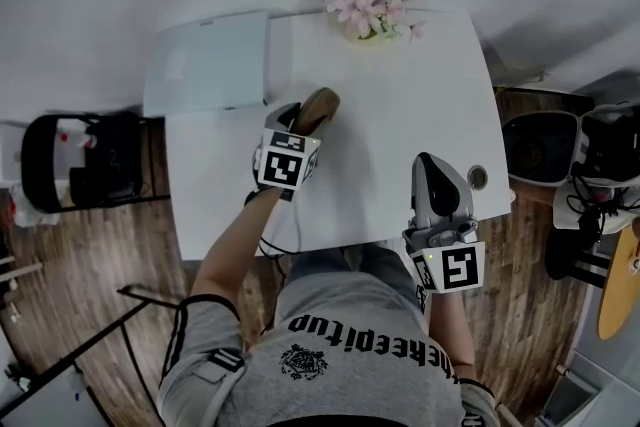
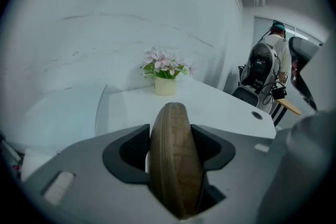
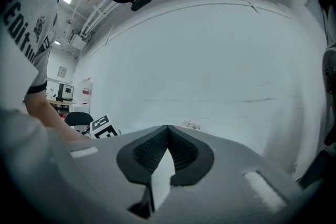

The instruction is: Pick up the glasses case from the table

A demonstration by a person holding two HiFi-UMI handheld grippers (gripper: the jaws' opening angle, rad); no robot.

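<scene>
The brown glasses case (image 2: 176,165) stands on edge, clamped in the left claw (image 2: 171,132), whose jaws press both its sides. This is just left of the frame's middle, over the white desk (image 1: 400,115). The right claw (image 3: 167,131), jaws together and empty, hovers at the desk's lower right edge. Pink flowers (image 1: 365,7) stand at the desk's upper edge.

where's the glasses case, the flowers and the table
glasses case (image 2: 176,165), left gripper view, middle of its brown ribbed edge
flowers (image 1: 367,3), head view, middle of the pink blooms
table (image 1: 400,115), head view, bare white top
</scene>
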